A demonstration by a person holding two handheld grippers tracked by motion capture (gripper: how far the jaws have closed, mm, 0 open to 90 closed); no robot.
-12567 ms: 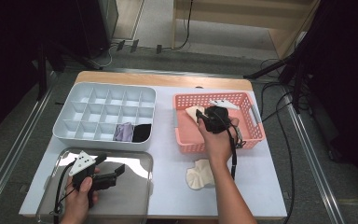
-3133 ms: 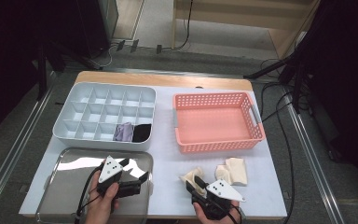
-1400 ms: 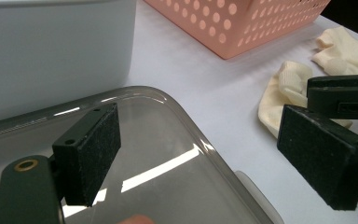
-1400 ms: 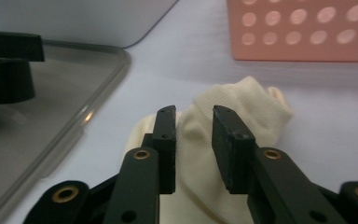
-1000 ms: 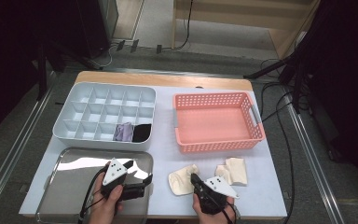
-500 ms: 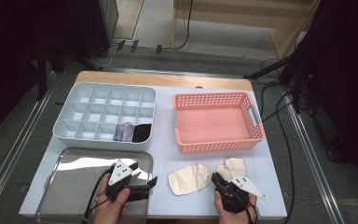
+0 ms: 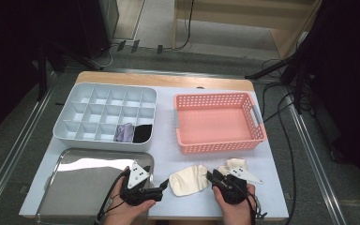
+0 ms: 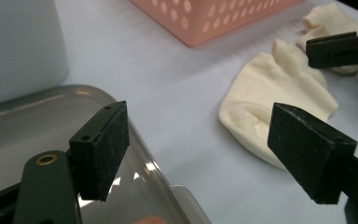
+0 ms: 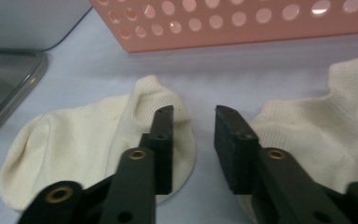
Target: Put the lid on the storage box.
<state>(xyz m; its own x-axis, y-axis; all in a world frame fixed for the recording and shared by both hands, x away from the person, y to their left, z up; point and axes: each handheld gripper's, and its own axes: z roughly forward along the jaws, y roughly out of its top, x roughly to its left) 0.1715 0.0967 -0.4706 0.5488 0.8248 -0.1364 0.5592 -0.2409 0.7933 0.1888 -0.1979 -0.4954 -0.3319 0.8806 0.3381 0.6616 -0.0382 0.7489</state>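
Observation:
A cream sock [image 7: 189,180] lies flat on the white table near the front edge, also seen as a sock [image 8: 270,107] and a sock [image 9: 88,140]. A second cream sock [image 7: 232,165] [image 9: 321,130] lies bunched to its right. My left gripper [image 7: 161,190] [image 8: 205,149] points at the first sock from the left; its jaws stand wide and have just been closing a little, with nothing between them. My right gripper [image 7: 212,177] [image 9: 193,114] sits at that sock's right edge; its jaws have just been opening and grip nothing, with one pad over the sock's rim.
A pink perforated basket [image 7: 220,122] [image 9: 242,23] stands behind the socks. A metal tray [image 7: 89,183] [image 8: 51,121] lies under my left hand. At the back left, a grey divided organizer [image 7: 105,117] holds a purple item [image 7: 124,132] and a black one [image 7: 143,133].
My right gripper has slid to the right, let go of the first sock and opened slightly. The sock now lies a little further right. My left gripper has moved right towards it.

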